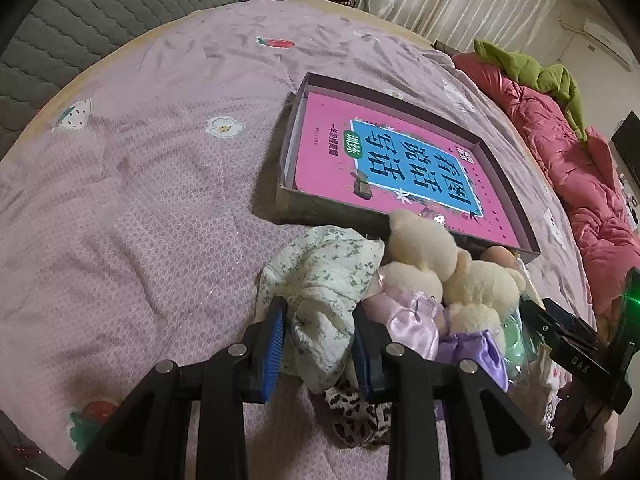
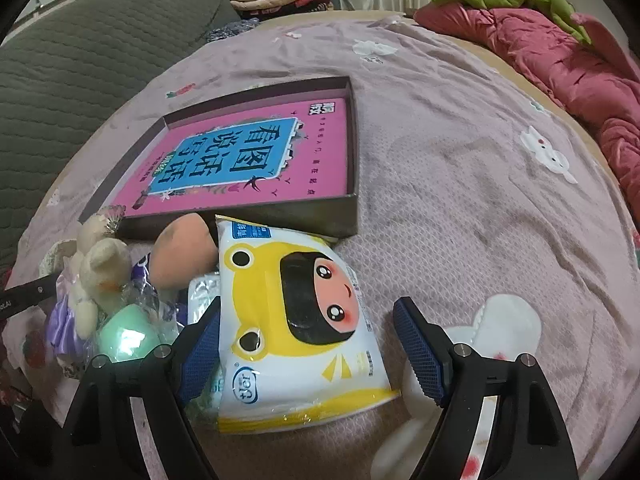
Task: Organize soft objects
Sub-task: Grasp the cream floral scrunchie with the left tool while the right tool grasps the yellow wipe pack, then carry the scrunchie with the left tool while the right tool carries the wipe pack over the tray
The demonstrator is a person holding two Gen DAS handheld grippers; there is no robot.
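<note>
Your left claw (image 1: 320, 344) pinches the floral cloth (image 1: 324, 280) beside the bears (image 1: 440, 276) on the bed (image 1: 140, 200). Your right claw (image 2: 308, 344) stands spread around the tissue pack (image 2: 296, 320). Lifting could snag the bears.

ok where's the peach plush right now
In the right wrist view, the peach plush lies left of centre, against the box's near wall, between the bears and the tissue pack.

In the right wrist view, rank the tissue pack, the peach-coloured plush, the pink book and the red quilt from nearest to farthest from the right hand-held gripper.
1. Tissue pack, between the right hand-held gripper fingers.
2. Peach-coloured plush, just beyond, to the left.
3. Pink book, inside the shallow box behind them.
4. Red quilt, at the far right bed edge.
</note>
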